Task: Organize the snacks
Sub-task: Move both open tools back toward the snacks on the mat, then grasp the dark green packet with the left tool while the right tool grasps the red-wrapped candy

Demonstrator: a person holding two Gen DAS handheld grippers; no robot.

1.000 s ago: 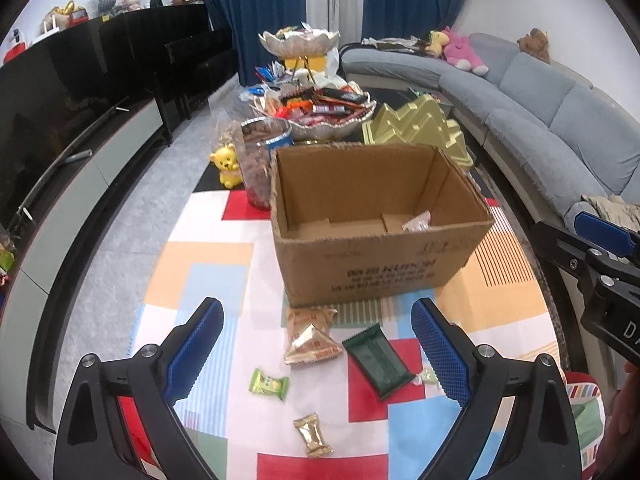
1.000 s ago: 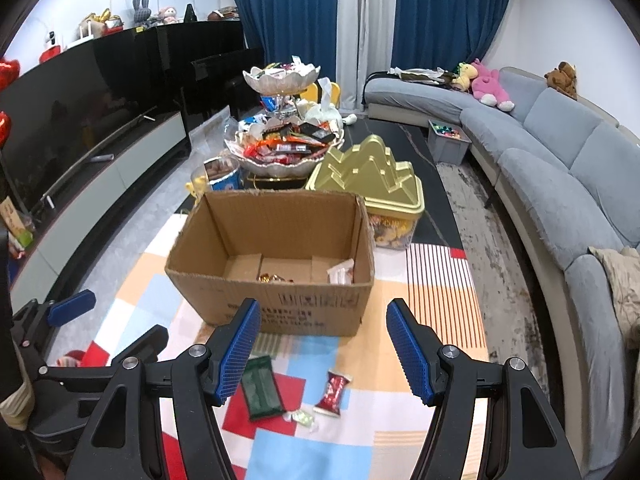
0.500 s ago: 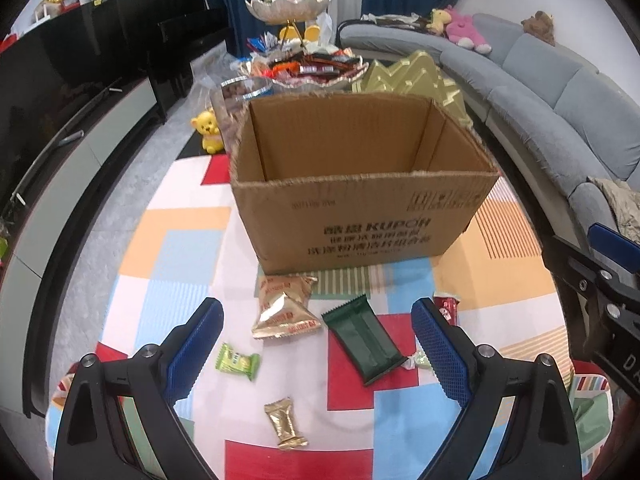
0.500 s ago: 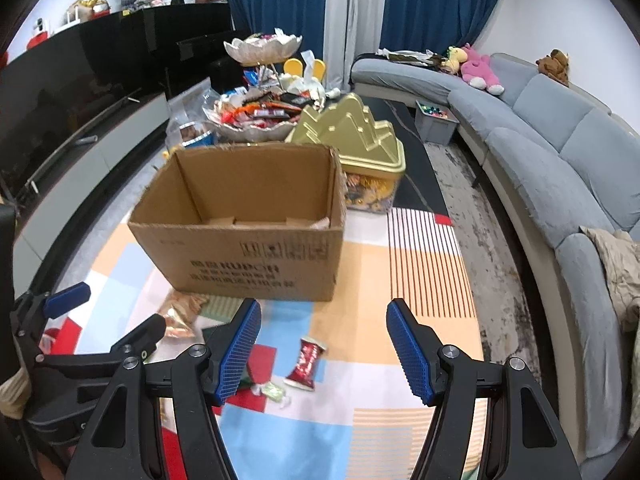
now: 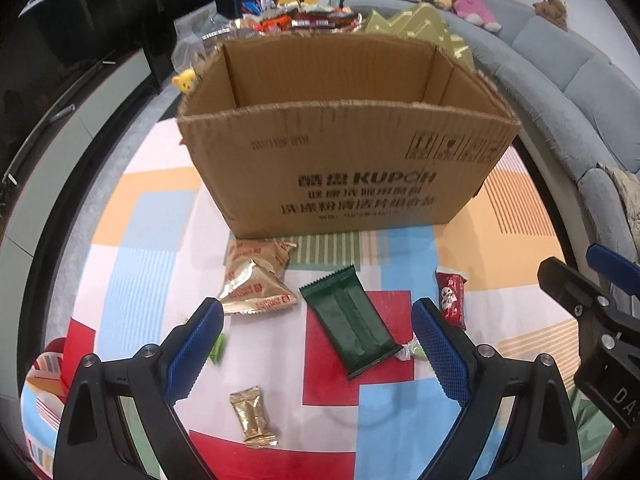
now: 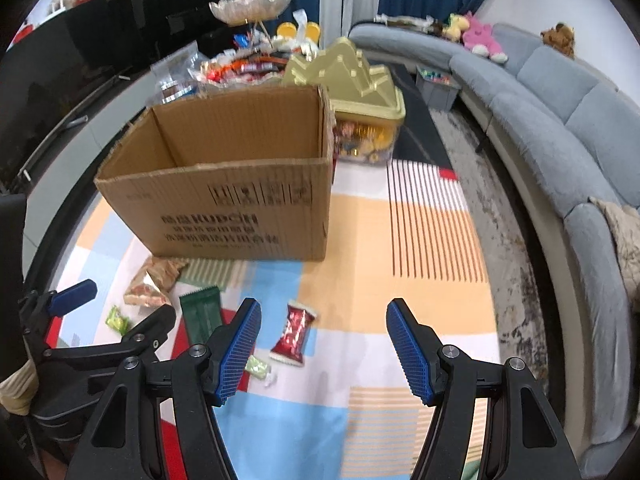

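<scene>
An open cardboard box (image 5: 344, 168) (image 6: 224, 196) stands on a patchwork tablecloth. In front of it lie loose snacks: a dark green packet (image 5: 350, 320) (image 6: 202, 314), two tan pouches (image 5: 254, 280), a red packet (image 5: 452, 296) (image 6: 294, 332), a small gold wrapper (image 5: 252, 416) and a light green candy (image 5: 218, 348) (image 6: 118, 320). My left gripper (image 5: 316, 344) hangs open low over the green packet, nothing between its blue pads. My right gripper (image 6: 322, 344) is open too, just right of the red packet and holding nothing.
Behind the box stand a tiered dish of sweets (image 6: 248, 40), a gold-lidded jar (image 6: 360, 100) and a small yellow toy (image 5: 184, 78). A grey sofa (image 6: 560, 140) curves along the right. A dark TV unit (image 5: 80, 60) runs along the left.
Both grippers have come down and closer to the cloth. The box now looms larger and its inside is hidden behind its front wall. Neither gripper's opening has changed.
</scene>
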